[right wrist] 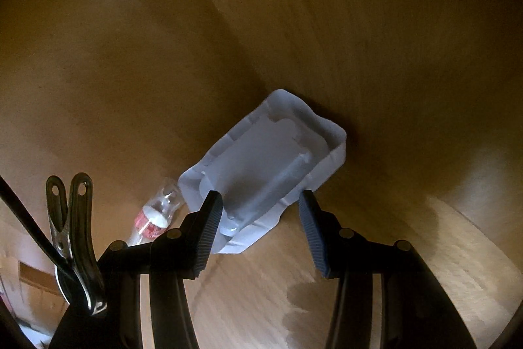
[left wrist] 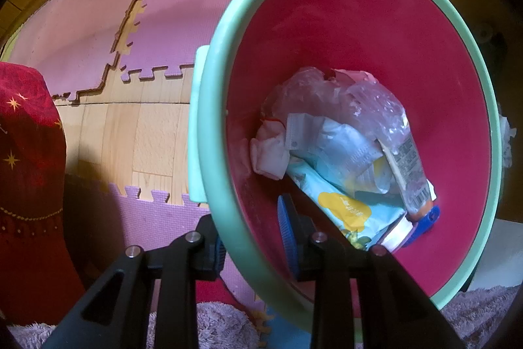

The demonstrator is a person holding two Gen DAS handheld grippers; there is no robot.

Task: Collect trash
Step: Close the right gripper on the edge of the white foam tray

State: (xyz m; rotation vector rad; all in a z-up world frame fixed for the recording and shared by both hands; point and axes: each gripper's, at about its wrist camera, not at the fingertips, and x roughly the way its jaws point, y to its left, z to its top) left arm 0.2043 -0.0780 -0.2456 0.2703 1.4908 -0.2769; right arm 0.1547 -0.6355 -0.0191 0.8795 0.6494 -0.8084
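The left tool (left wrist: 255,246), pinched on the rim of a pink plastic bucket with a mint-green rim (left wrist: 225,107), steadies it, while the right tool (right wrist: 258,231), half open and empty, should straddle the white moulded plastic tray (right wrist: 268,159) at centre frame on the wooden floor (right wrist: 130,54) before squeezing gently.

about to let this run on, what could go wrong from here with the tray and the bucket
1. The white plastic tray looks thin and lies flat on the wood floor; the right gripper has open jaws on either side of its near end, so closing may buckle it or let it slip out.
2. The left gripper pinches only the green rim of the bucket, which hangs tilted; the trash inside could spill.
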